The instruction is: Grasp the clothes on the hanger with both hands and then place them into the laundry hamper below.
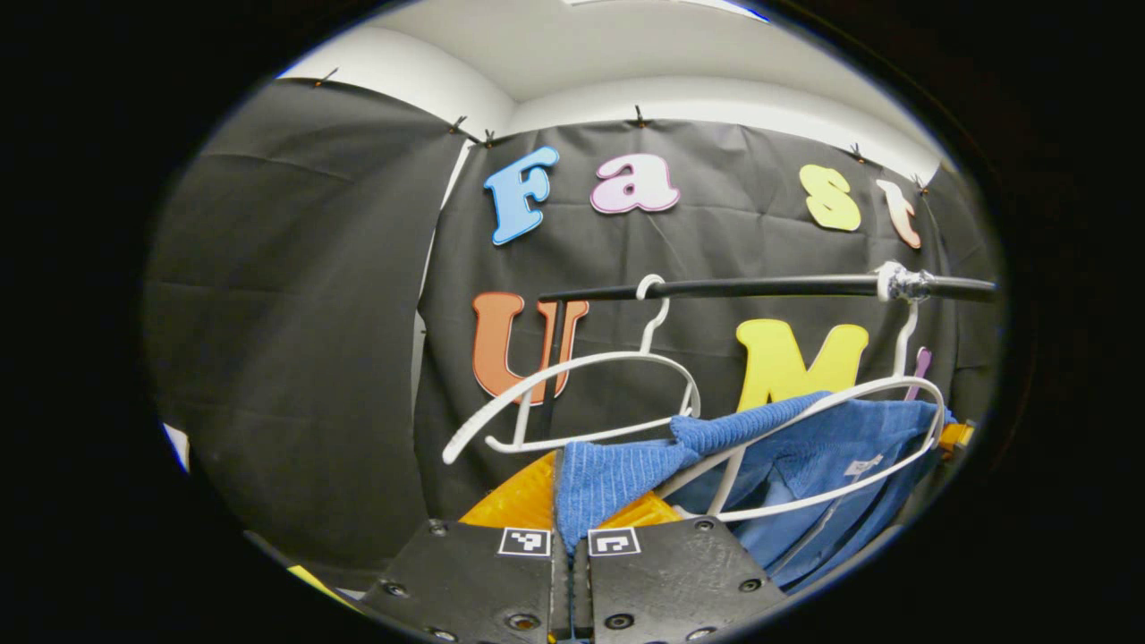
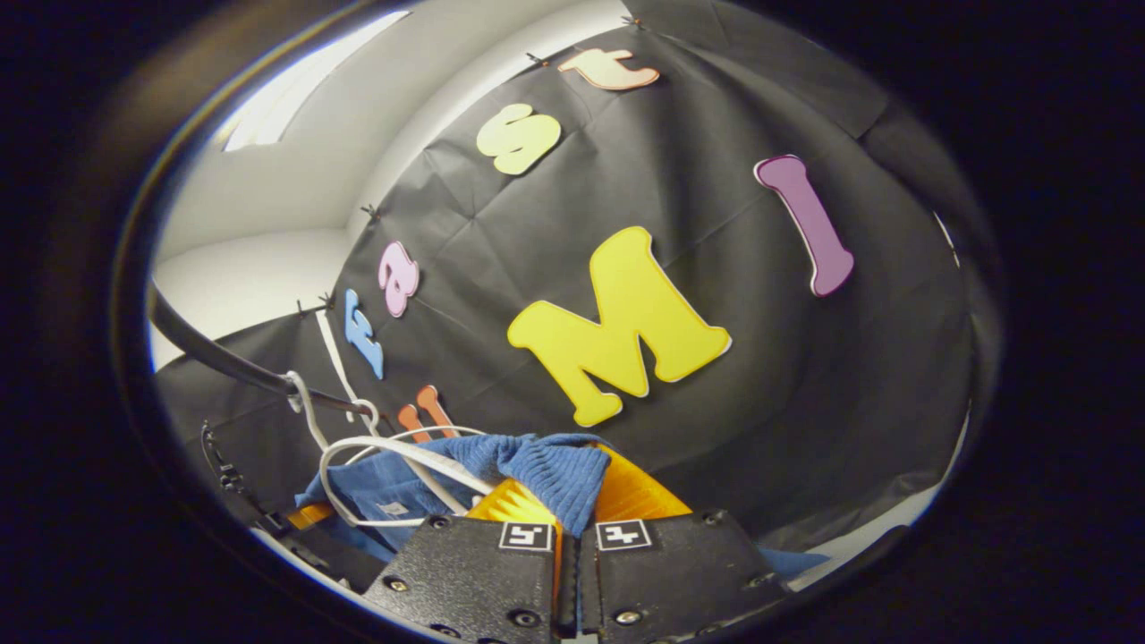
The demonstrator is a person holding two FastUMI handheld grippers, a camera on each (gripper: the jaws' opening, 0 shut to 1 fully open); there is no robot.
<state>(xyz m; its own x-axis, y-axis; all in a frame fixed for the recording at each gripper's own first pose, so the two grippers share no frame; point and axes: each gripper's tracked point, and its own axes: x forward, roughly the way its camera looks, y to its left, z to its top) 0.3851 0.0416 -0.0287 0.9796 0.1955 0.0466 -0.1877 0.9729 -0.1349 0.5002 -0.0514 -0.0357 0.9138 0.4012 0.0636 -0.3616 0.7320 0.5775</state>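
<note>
Hanging from a black rail (image 1: 769, 287), two white hangers (image 1: 572, 402) appeared in the left gripper view: the nearer one toward the rail's free end was bare, while the other, toward the rail's taped end, carried the blue knit garment (image 1: 805, 456) draped over its bar. The left gripper (image 1: 570, 559) had its two fingers drawn almost together on a ribbed edge of that garment, which rose from the narrow gap between them. That view also showed a small label on the cloth and the rail's full run across the booth wall.

The right gripper view gave a steeper, tilted look: the rail (image 2: 224, 362) curved in from the picture's left edge, a white hanger (image 2: 394, 456) looped over the blue garment (image 2: 546, 470), and the right gripper (image 2: 572, 563) likewise had its fingers pinched nearly closed on a ribbed fold of the blue cloth. An orange ridged part (image 2: 635, 496) sat directly behind the fingers in both views; what it was could not be told. The garment was on the hanger, gripped at two places.
</note>
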